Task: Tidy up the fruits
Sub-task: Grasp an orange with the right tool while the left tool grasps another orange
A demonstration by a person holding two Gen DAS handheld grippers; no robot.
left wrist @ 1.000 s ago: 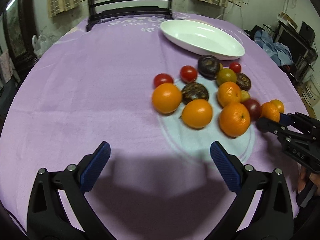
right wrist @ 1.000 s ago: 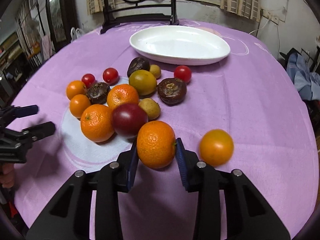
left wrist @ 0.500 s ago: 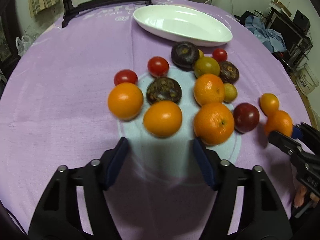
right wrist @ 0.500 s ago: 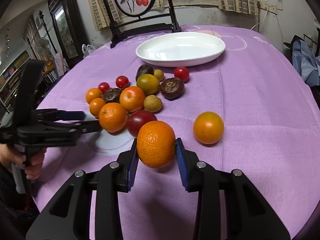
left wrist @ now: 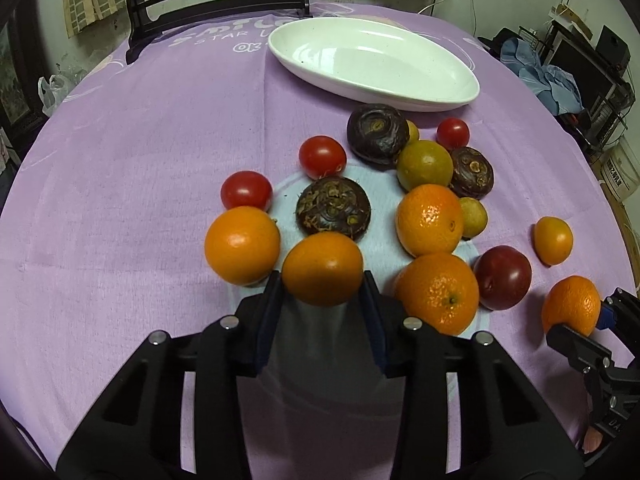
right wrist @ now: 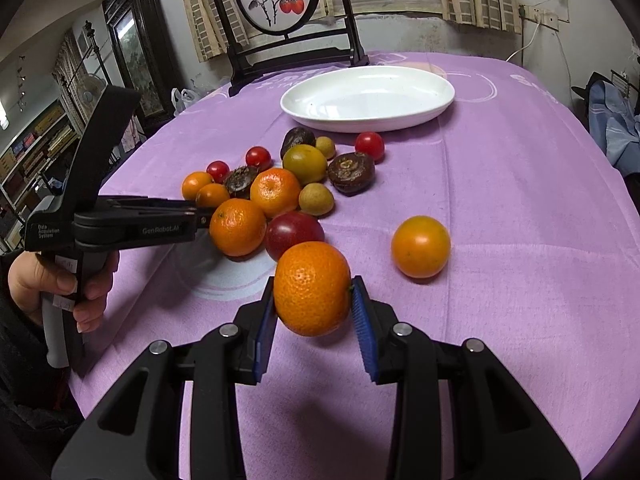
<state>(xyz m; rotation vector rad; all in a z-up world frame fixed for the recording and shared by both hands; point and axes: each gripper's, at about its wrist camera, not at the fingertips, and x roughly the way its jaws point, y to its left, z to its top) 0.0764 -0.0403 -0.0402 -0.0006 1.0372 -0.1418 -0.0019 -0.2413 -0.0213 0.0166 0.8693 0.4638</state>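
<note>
2 oranges are grasped: the left gripper (left wrist: 323, 292) has just closed its fingers on an orange (left wrist: 322, 269) at lower centre, the right gripper (right wrist: 313, 312) clamps a mandarin (right wrist: 312, 288). Beyond both, toward the frame top past the fruit pile, lies the empty dish (right wrist: 368, 98).

The small yellow-green fruit (left wrist: 413, 131) behind the dark purple fruit (left wrist: 377, 135) showed only as a sliver in the left wrist view. The right gripper (left wrist: 576, 322) was cut by that frame's right edge. The white dish (left wrist: 436, 98) hid the cloth print behind it. The left gripper's (right wrist: 200, 212) fingertips were lost behind the pebbled orange (right wrist: 237, 227) in the right wrist view.
</note>
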